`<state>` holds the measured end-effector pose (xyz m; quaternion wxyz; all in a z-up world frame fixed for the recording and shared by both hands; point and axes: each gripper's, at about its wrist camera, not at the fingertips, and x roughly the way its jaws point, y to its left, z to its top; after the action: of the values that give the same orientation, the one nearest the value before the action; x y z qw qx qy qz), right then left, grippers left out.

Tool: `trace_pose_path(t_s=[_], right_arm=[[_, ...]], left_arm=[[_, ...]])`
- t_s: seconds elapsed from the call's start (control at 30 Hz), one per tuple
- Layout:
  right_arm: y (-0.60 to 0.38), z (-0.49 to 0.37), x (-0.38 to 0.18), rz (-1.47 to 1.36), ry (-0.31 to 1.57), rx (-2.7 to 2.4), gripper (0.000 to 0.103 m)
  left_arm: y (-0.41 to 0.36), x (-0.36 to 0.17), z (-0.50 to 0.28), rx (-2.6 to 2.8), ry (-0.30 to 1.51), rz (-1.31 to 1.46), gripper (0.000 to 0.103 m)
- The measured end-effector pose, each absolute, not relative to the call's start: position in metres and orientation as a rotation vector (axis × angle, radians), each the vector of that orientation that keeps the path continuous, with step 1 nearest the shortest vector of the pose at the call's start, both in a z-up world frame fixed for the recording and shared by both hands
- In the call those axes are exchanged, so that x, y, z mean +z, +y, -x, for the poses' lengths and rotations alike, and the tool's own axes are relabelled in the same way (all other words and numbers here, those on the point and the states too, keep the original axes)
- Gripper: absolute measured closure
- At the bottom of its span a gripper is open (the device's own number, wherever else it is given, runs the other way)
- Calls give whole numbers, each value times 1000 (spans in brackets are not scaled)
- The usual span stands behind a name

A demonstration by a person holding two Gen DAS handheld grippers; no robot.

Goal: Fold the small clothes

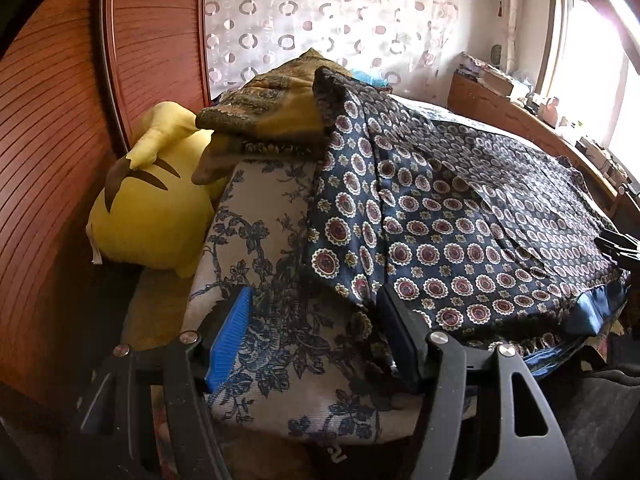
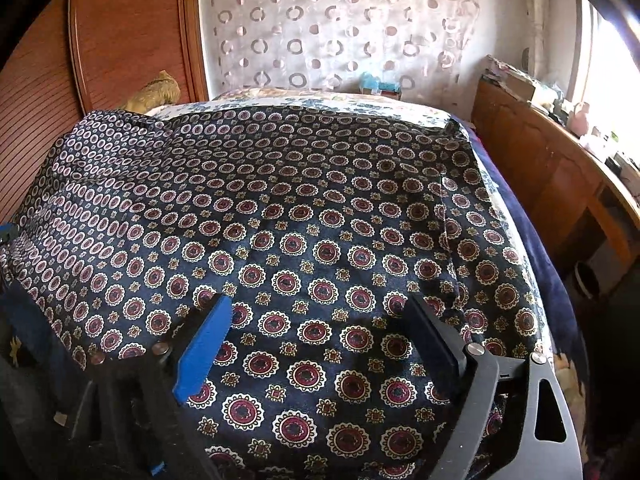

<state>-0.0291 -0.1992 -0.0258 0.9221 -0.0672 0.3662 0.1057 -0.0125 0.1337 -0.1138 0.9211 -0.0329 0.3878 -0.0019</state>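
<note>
The right gripper (image 2: pixel 320 344) stands with its jaws wide apart, nothing between the pads, hovering low over the navy medallion-print garment (image 2: pixel 304 216), which lies directly beneath and ahead of it. The left gripper (image 1: pixel 316 336) is likewise parted and grips nothing: its dark finger sits at the garment's near-left edge, its blue finger over the bare floral bedcover (image 1: pixel 260 248). In the left wrist view the garment spreads away to the right and forward, a blue-lined hem (image 1: pixel 596 312) at its near-right corner; its long axis appears to run across both claws, side to side. The left claw is judged the nearer to a free edge, the right claw being over the cloth's middle. The garment rests flat on the bedcover, not yet folded over. Beyond it lie a stack of ochre patterned cloths (image 1: pixel 272 120), a yellow plush toy (image 1: pixel 148 216), a slatted wooden headboard (image 1: pixel 52 160), a ring-patterned curtain (image 2: pixel 340 32) and a cluttered wooden sideboard (image 2: pixel 540 160) below a bright window.
</note>
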Motion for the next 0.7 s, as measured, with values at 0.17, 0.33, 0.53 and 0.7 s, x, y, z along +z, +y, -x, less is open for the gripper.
trace_pose_path(t_s=[0.17, 0.33, 0.53, 0.7], right_arm=[[-201, 34, -23, 138, 747, 218, 14], [-200, 33, -24, 139, 747, 218, 14], [-201, 34, -23, 138, 746, 219, 14], [-201, 33, -23, 137, 746, 220, 14]], left_arm=[[125, -113, 12, -31, 797, 67, 46], [111, -114, 12, -51, 798, 56, 51], [115, -113, 8, -51, 791, 111, 82], [104, -96, 12, -103, 715, 95, 97]])
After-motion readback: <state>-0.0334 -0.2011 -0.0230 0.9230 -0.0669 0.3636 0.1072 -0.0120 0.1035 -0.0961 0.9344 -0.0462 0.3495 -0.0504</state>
